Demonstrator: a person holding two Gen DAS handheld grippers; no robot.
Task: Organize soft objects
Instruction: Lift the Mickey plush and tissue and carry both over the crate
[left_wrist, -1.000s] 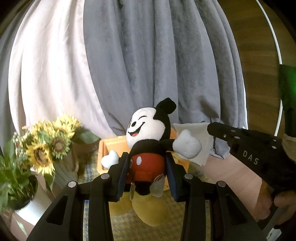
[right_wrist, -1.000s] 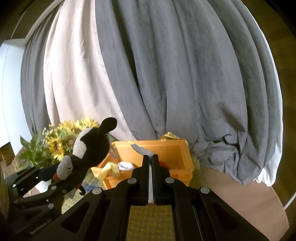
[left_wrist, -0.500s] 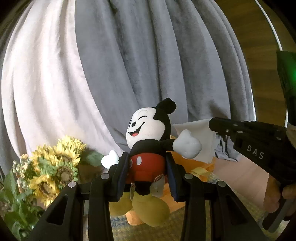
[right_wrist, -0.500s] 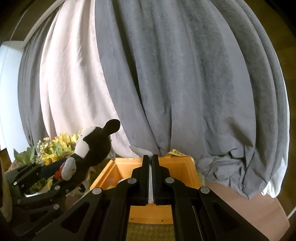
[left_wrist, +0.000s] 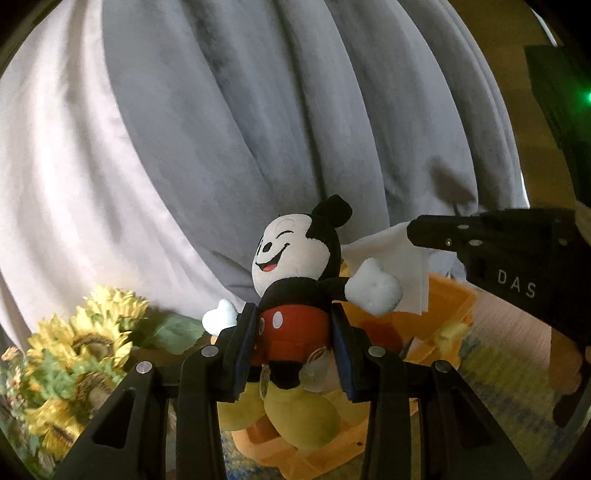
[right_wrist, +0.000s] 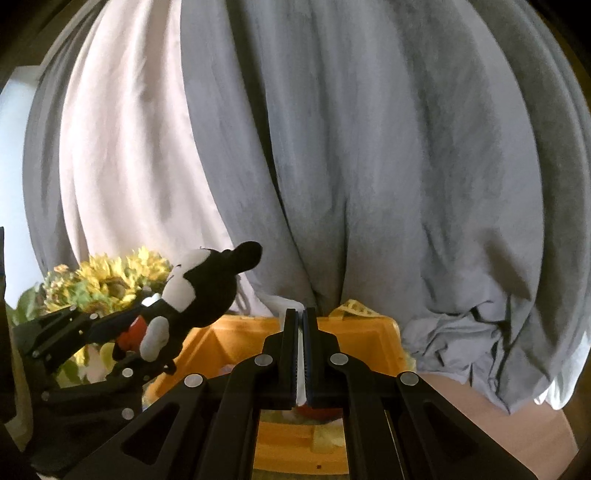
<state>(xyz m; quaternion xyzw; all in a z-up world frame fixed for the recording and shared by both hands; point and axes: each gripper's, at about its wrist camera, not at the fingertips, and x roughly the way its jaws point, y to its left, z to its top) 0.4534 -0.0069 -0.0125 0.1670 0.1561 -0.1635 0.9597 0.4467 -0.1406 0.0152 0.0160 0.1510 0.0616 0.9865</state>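
We're reading only one marking: white capitals "DAS" on the black body of the right gripper (left_wrist: 413, 230), seen from the left wrist view. The tags hanging off the plush mouse (left_wrist: 295, 288) are showing print, but we're finding it too blurred to read.

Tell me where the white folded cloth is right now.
The white folded cloth is pinched in the right hand-held gripper, on the right of the left wrist view, behind the mouse plush toy's raised glove, above the orange plastic bin.

dim, backlit curtain (left_wrist: 258, 110) | motion blur low | fisheye-dark corners
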